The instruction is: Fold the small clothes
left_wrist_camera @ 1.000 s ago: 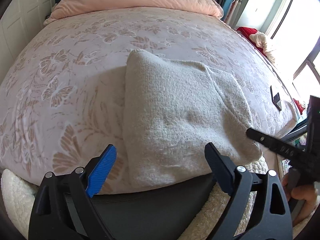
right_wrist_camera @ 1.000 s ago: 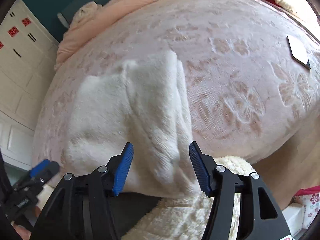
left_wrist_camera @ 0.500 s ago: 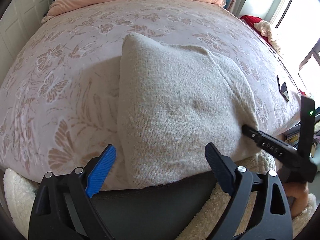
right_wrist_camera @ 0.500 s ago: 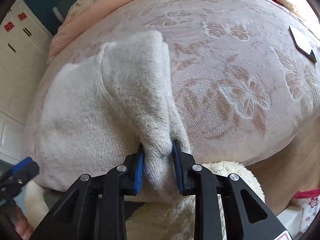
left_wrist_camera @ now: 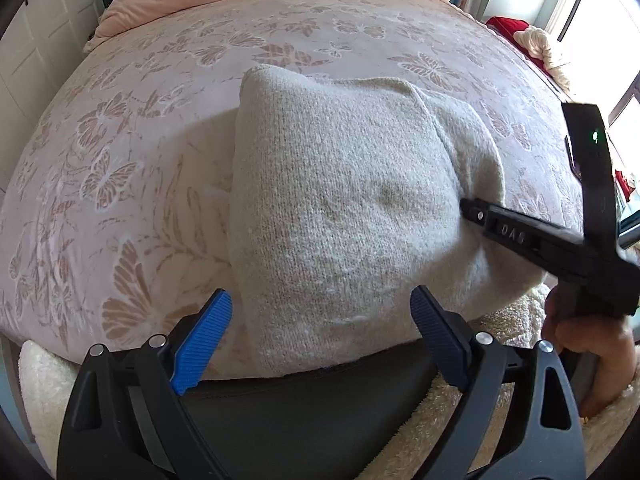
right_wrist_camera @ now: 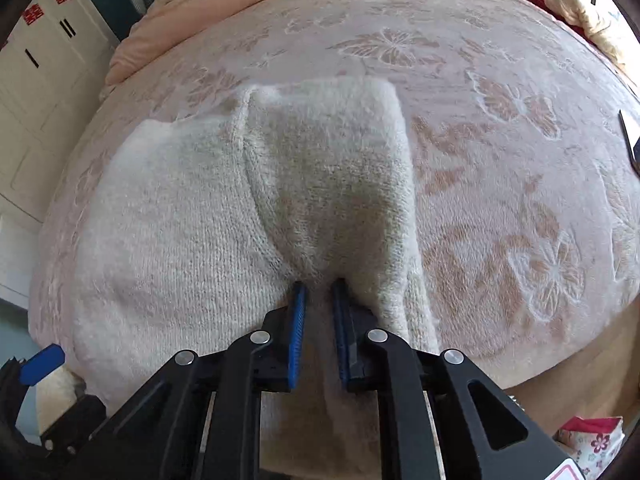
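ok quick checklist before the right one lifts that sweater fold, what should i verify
1. Right gripper shut on the sweater fold: ok.
2. Both layers caught in the jaws: cannot tell.
3. Left gripper open at the near edge, holding nothing: ok.
4. Sweater lying flat on the bed cover: ok.
5. Dark flat thing to the right, apart from the sweater: ok.

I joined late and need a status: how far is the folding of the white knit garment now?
Done: one side of the white knit garment already lies folded over on the bed. In hand: the right gripper is shut on the near end of the folded part, while the left gripper is open at the near hem, holding nothing. Left: probably the final fold across and smoothing.
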Demonstrator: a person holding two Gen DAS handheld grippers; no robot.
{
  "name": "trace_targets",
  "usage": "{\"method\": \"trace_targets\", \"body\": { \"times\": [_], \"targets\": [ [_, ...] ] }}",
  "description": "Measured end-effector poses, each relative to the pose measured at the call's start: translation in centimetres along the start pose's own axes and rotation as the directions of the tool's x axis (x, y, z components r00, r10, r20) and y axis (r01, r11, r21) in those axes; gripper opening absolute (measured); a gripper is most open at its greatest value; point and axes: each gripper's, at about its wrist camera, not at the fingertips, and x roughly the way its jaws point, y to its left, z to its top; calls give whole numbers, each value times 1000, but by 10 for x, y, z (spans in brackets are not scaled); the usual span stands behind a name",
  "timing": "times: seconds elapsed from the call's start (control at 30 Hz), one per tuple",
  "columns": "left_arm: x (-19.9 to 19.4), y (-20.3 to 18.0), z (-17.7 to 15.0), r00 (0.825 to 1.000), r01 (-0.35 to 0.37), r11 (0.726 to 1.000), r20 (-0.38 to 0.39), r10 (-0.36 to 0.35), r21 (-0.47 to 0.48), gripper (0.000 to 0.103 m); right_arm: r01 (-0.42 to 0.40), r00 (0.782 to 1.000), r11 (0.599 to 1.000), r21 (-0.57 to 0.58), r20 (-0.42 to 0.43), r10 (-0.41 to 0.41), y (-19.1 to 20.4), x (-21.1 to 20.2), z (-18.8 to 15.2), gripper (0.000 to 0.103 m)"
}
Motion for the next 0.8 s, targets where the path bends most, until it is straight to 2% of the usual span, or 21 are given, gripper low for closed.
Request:
{"method": "trace_targets", "body": {
  "times": [0.03,0.1,0.23,0.33,0.43,0.53,0.67,0.73,0.8],
  "targets": [
    [0,1,-1,1000,-3,1000,2,3,2,88,1,1000,1000,-2,-4,-1,4,-9,4,16],
    [1,4,-1,1000,-6,1000,-5,6,-7,89,-29,998,999,18,51,28,4,-33,6,24],
    [7,7,0,1000,3,999,-27,-4,-35,89,-29,995,997,65,99,22,-8,-60,-10,57],
    [9,6,-1,999,11,999,-36,-13,-37,89,-24,997,992,122,74,15,-25,-56,-24,66],
    [12,9,3,996,73,995,-41,-76,-62,89,-25,999,983,181,29,20,-40,-39,-32,68],
    [22,24,12,981,183,969,-33,-191,-166,96,-95,995,969,227,-2,98,-46,-20,-34,71],
    [54,49,19,973,186,935,-77,-218,-303,96,-150,987,961,233,-21,159,-46,4,-36,79],
    [72,55,19,963,188,924,-122,-239,-333,98,-189,979,943,274,-24,204,-48,13,-40,84],
    [79,55,20,956,210,912,-123,-268,-353,98,-216,973,932,291,-12,229,-51,16,-40,86]
  ]
}}
